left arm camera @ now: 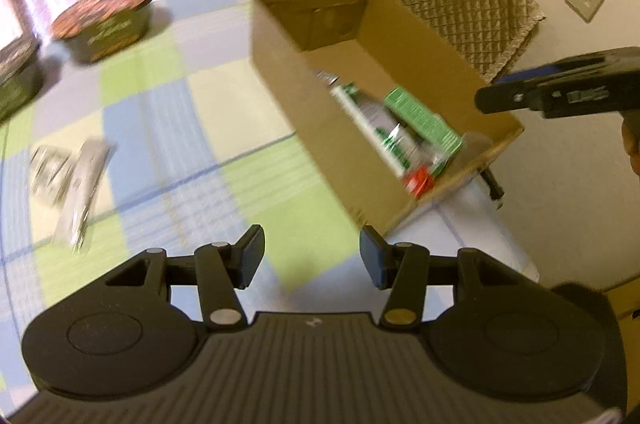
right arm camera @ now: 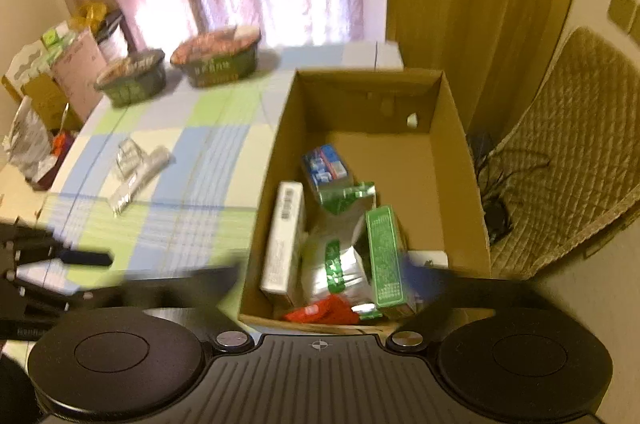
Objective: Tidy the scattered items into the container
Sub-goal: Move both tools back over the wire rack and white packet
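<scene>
Left gripper (left arm camera: pixel 312 260), fingers wide and empty, should swing squarely over the silvery foil packets (left arm camera: pixel 70 180) on the checked desk (left arm camera: pixel 168 128); right gripper's (right arm camera: pixel 320 288) blurred fingers seemingly spread above the brown cardboard box (right arm camera: pixel 460 160).

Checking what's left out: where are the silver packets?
The silver packets lie on the checked cloth, left of the box, nearer than the two bowls.

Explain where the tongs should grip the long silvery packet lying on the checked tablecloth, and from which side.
Grip the long silvery packet across its narrow width near the middle, coming from above. It lies flat on the tablecloth, and a smaller packet touches one end.
</scene>
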The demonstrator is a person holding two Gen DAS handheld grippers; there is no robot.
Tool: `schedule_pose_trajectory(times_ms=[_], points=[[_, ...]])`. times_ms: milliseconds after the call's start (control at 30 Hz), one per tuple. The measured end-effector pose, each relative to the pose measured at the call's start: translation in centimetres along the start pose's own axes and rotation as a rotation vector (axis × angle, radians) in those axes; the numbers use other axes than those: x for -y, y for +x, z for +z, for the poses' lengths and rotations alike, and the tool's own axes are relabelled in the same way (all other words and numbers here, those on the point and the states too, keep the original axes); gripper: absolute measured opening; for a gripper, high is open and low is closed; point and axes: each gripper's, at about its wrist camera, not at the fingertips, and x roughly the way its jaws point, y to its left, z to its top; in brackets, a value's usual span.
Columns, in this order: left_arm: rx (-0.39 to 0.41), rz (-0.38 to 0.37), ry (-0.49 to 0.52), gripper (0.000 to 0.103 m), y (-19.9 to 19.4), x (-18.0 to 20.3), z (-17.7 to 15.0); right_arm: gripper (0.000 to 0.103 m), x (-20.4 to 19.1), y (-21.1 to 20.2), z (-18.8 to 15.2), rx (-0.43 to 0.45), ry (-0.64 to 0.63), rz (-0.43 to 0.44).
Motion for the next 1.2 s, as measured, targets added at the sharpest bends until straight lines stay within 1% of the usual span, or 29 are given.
schedule_pose_trajectory(times_ms=[100, 233, 333, 467, 533, 567, 633, 700, 767, 800, 933, 1033, 1200], points=[[-0.011, 0.012, -0.052, 0.048, -1.4, -1.6, -2.8, 0.103, -2.0, -0.8, -0.4, 0.008, -0.012, 0.020], [-0.020, 0.049, -0.107, 0.050, -3.2, -3.8, -6.2, 0.103, -4.8, -1.5, -1.3, 0.014, -0.025, 0.048], [-0.008, 0.087, -0.139, 0.052, -4.5, -5.5, -8.5, 0.103, -7.0, -1.5, -2.3, 0.010, -0.028, 0.077], [0.010, 0.128, -0.179, 0.058, -6.3, -7.7, -10.9, 0.103, -9.8, -1.3, -3.6, -0.008, -0.038, 0.114], [0.021, 0.143, -0.198, 0.063, -7.1, -8.8, -11.8, 0.103, -11.3, -0.9, -4.1, -0.020, -0.043, 0.131], [0.028, 0.151, -0.207, 0.067, -7.4, -9.4, -12.2, 0.103, -11.9, -0.7, -4.3, -0.026, -0.047, 0.137], [0.039, 0.164, -0.221, 0.071, -8.0, -10.3, -13.0, 0.103, -13.1, -0.1, -4.7, -0.041, -0.057, 0.150], [0.047, 0.175, -0.236, 0.079, -8.5, -11.3, -13.7, 0.103, -14.2, 0.3, -4.9, -0.053, -0.065, 0.163], [0.056, 0.184, -0.247, 0.082, -8.8, -12.2, -14.3, 0.103, -15.3, 0.9, -5.2, -0.067, -0.071, 0.179], [0.059, 0.187, -0.255, 0.085, -8.9, -12.7, -14.5, 0.103, -15.8, 1.2, -5.3, -0.075, -0.074, 0.183], [0.068, 0.195, -0.279, 0.087, -9.0, -14.5, -15.4, 0.103, -17.7, 2.8, -5.2, -0.088, -0.081, 0.194], [0.057, 0.206, -0.270, 0.088, -8.5, -15.6, -15.5, 0.103, -18.7, 4.1, -4.9, -0.088, -0.069, 0.205], [0.045, 0.232, -0.239, 0.092, -7.3, -18.1, -14.4, 0.103, -20.2, 7.1, -3.5, -0.089, -0.039, 0.219]])
